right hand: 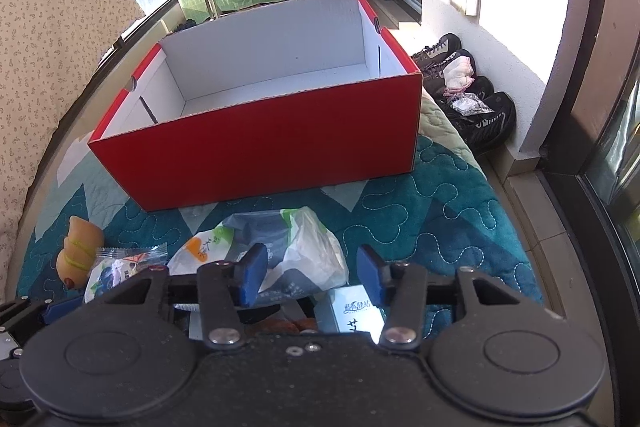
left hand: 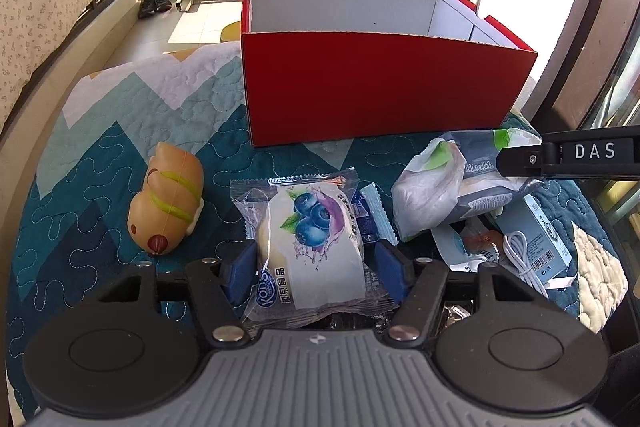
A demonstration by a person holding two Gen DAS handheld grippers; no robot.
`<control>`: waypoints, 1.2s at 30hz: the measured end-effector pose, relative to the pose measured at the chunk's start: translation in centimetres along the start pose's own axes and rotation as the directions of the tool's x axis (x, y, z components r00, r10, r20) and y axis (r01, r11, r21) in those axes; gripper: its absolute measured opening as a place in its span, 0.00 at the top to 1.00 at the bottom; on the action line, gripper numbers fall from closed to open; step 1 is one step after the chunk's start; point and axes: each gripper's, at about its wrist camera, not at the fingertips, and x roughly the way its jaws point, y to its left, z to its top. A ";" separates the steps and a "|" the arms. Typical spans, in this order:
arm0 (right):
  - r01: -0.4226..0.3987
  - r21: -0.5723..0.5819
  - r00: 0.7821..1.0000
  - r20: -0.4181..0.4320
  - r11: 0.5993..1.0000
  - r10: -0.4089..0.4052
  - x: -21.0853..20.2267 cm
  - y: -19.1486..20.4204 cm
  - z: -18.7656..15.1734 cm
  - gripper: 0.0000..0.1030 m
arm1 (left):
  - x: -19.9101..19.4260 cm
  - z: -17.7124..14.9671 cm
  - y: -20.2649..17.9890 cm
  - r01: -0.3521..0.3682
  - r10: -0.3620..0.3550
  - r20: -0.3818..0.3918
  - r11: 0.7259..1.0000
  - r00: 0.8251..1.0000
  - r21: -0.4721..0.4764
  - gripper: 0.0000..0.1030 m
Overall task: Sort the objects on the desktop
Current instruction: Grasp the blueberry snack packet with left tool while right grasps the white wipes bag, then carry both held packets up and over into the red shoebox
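Blueberry snack packet (left hand: 312, 243) lies between the blue pads (left hand: 240, 273) of the left gripper (left hand: 314, 269); the jaws stand on either side of the packet, and whether they press it cannot be told. The packet rests on a teal quilted cover (left hand: 100, 163) spread over the worktop. To its left, apart from it, lies an orange squishy toy (left hand: 166, 199) with green stripes. To its right sits a heap of grey-and-white plastic bags (left hand: 444, 187), with a pale blue carton (left hand: 536, 231) and a coiled white cable (left hand: 520, 255) beside it. Behind all of these stands an open red cardboard box (left hand: 380, 87) with a white interior, its floor bare in the right wrist view. The right gripper (right hand: 312, 275) hangs with jaws set wide over the plastic bags (right hand: 296, 251), gripping nothing. A row of dark shoes (right hand: 476, 99) lines the floor by the wall.
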 end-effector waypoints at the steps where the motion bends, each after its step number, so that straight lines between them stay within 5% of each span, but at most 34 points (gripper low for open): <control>1: 0.005 -0.001 1.000 -0.001 1.000 -0.005 0.0 0.0 0.0 0.64 | 0.0 0.0 0.1 -0.003 0.003 0.001 1.000 1.000 -0.003 0.44; 9: 0.017 -0.009 1.000 0.001 1.000 -0.017 -0.2 0.1 0.4 0.83 | -0.2 0.1 0.0 -0.022 0.022 0.005 1.000 1.000 0.015 0.49; 36: 0.018 0.024 0.994 0.108 1.000 -0.020 -5.7 0.1 2.9 0.89 | -5.2 2.3 -0.6 -0.032 0.027 0.060 0.996 0.998 0.088 0.51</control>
